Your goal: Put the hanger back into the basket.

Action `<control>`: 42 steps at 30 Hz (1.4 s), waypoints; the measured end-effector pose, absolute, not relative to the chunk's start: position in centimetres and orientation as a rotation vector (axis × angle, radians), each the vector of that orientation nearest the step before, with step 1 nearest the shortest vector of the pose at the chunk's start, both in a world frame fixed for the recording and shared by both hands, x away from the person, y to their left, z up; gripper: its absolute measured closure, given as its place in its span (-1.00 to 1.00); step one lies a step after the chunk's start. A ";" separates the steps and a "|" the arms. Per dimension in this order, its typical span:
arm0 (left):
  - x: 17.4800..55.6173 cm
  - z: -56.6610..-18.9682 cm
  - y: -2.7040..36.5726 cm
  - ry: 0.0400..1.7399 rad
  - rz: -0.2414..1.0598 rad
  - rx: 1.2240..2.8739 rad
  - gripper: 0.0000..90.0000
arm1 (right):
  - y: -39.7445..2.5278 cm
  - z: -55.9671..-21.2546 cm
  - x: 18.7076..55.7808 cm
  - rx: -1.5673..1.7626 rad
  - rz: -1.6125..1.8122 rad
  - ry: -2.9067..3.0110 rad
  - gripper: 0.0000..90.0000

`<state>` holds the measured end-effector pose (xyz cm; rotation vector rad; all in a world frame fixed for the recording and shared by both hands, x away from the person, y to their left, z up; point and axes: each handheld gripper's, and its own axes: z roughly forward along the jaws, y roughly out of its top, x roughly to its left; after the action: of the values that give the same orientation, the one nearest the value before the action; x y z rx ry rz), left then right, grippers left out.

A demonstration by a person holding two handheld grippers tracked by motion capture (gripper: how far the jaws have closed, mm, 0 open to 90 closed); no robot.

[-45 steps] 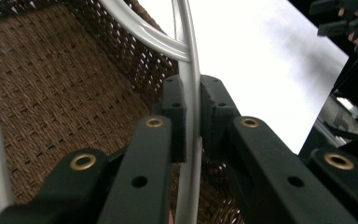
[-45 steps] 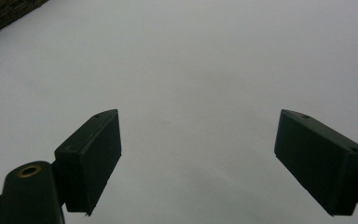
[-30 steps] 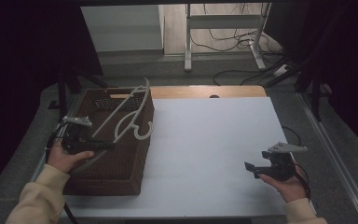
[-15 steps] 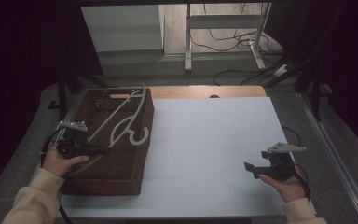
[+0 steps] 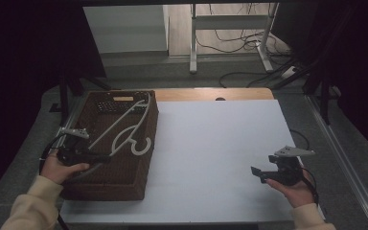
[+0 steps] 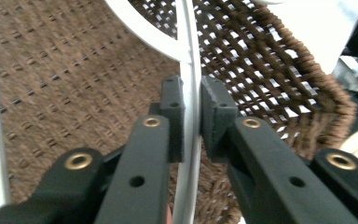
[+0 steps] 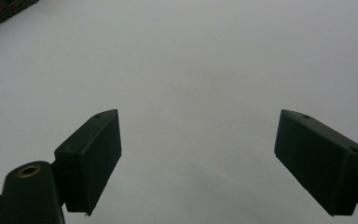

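Over at the left edge of the table [image 5: 211, 153], a white hanger [image 5: 124, 129] is being held inside the brown woven basket [image 5: 120, 189]. The left gripper [image 6: 192, 116] is clenched on the hanger's thin straight bar, which can be seen pinched between the two black pads [image 6: 173, 112]. From the high view, the hanger looks propped at a slant, its hook end up near the basket's right wall, so it probably hasn't been lifted clear or laid flat yet; which way it's headed can't be told. The right gripper [image 5: 261, 173] is held low over the bare white tabletop, well apart from the basket, jaws spread wide, nothing gripped. So roughly: grip made, the actual moving of the hanger still left to do.
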<state>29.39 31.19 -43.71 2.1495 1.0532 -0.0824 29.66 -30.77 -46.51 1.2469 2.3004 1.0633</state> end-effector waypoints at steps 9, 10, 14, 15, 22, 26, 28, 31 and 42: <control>29.2 -42.7 31.6 1.096 0.009 2.072 -0.13 | -30.9 -46.5 29.6 1.249 1.065 2.298 -0.67; 29.2 -42.6 31.5 1.098 0.021 2.073 -0.17 | -30.8 -46.5 29.6 1.251 1.064 2.298 -0.67; 29.0 -42.5 31.0 1.115 0.049 2.047 -0.24 | -30.8 -46.4 29.6 1.256 1.087 2.300 -0.67; 29.0 -42.4 30.7 1.122 0.062 2.048 -0.26 | -30.7 -46.3 29.6 1.252 1.092 2.301 -0.67; 28.5 -42.5 29.0 1.115 0.122 2.062 -0.36 | -30.6 -46.5 29.6 1.239 1.070 2.311 -0.67; 28.1 -42.3 28.0 1.099 0.118 2.064 -0.40 | -30.7 -46.5 29.6 1.246 1.072 2.304 -0.67; 27.9 -42.2 27.4 1.093 0.122 2.068 -0.42 | -30.8 -46.5 29.6 1.246 1.073 2.304 -0.67; 27.6 -41.8 26.4 1.081 0.122 2.073 -0.45 | -30.7 -46.5 29.5 1.242 1.072 2.306 -0.67; 26.5 -42.3 23.6 1.086 0.190 2.014 -0.47 | -30.7 -46.3 29.5 1.228 1.090 2.304 -0.67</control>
<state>26.48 23.64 -42.30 2.0142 1.0856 0.1905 29.53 -30.73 -46.27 1.2279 2.3037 1.0902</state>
